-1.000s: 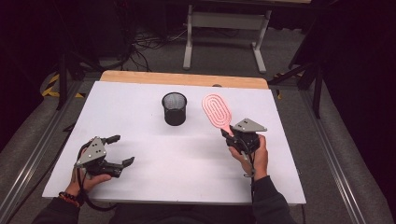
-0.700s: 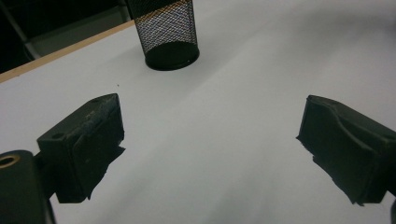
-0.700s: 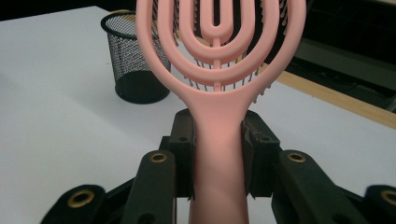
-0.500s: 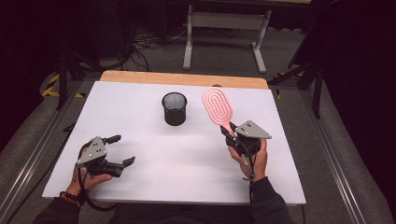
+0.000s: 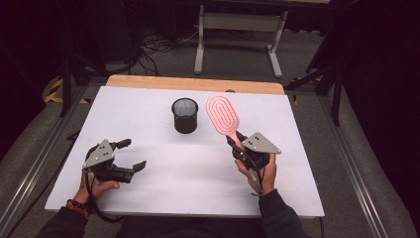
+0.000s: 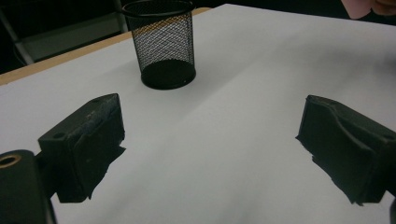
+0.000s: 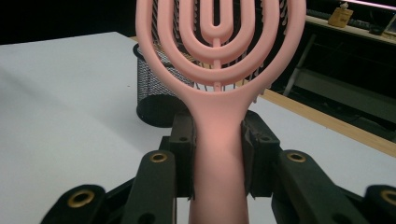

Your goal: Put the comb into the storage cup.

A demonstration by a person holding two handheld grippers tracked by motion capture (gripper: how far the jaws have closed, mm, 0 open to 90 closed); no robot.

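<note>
A pink hairbrush (image 5: 223, 114) with an open looped head is lifted off the white table, its head pointing away from me. My right gripper (image 5: 238, 143) is shut on its handle; in the right gripper view the pink hairbrush (image 7: 218, 74) stands between the two black pads (image 7: 183, 154). A black mesh cup (image 5: 184, 115) stands upright mid-table, left of the brush head, and shows as the mesh cup (image 6: 162, 44) in the left gripper view. My left gripper (image 5: 131, 154) rests low at the table's front left, jaws wide open with nothing between them.
The white table top (image 5: 163, 168) ends in a wooden strip (image 5: 193, 83) at the far edge. Beyond it stands a grey metal frame (image 5: 237, 29) on a dark floor. Metal rails (image 5: 356, 163) run along both sides of the table.
The right hand has drifted slightly toward me and to the right with the brush. The left gripper has stayed put.
</note>
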